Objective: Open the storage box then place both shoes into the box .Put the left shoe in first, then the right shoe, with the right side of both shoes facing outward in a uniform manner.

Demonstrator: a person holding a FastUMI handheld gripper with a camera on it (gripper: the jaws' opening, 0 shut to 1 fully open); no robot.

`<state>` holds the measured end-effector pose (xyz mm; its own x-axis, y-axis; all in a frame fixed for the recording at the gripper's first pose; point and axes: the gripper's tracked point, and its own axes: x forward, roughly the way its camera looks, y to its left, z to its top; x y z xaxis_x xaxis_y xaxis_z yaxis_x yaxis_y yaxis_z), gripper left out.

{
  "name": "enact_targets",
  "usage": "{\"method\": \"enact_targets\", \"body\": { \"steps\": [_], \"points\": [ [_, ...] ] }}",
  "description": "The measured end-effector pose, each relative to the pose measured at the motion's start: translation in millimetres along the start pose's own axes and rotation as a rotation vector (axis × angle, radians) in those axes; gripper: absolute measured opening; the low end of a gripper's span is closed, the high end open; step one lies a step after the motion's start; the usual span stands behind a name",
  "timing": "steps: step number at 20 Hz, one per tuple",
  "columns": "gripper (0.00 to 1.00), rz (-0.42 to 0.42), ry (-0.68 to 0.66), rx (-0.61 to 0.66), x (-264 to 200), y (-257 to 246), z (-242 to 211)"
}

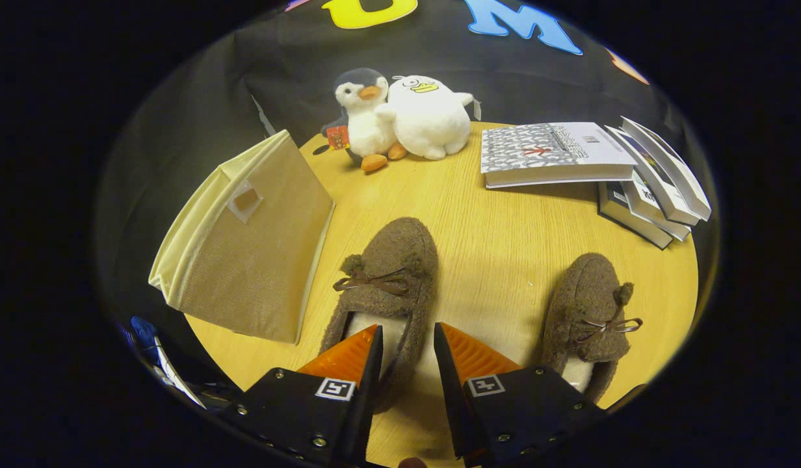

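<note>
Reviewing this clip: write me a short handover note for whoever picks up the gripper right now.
Gripper: fingers apart, straddling the near side wall of the left slipper, one finger over its opening; not clamped.
Left slipper: on the round wooden table, beside the fabric storage box.
Right slipper: on the table, off to the right of the fingers.
Storage box: beige, left of the left slipper; from this angle I cannot tell if it is open.
Done: neither slipper is in the box.
Left: confirm the box is open, put in the left slipper, then the right, right sides outward.

Storage box [244, 244] left on bench [498, 253], two shoes [384, 286] beside it w/ one at gripper [407, 341], plush toys [400, 117] behind, books [595, 166] far right.
</note>
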<state>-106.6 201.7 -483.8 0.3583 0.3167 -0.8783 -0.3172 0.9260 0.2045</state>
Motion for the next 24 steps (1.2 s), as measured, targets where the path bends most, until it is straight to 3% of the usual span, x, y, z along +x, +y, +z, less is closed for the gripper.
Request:
{"method": "enact_targets", "body": {
  "steps": [7, 9, 10, 11, 17, 24],
  "points": [
    [0.48, -0.032, 0.060, 0.082, 33.1, -8.4, 4.2],
    [0.25, -0.014, 0.068, 0.086, 33.9, -7.0, 5.7],
    [0.25, -0.058, 0.074, 0.071, 34.1, -16.8, 4.9],
    [0.06, -0.068, 0.073, 0.056, 33.4, -16.8, 4.1],
    [0.00, -0.052, 0.071, 0.079, 10.1, -9.0, 19.7],
    [0.00, -0.021, -0.008, 0.090, -52.7, -4.4, 88.3]
  ]
}}
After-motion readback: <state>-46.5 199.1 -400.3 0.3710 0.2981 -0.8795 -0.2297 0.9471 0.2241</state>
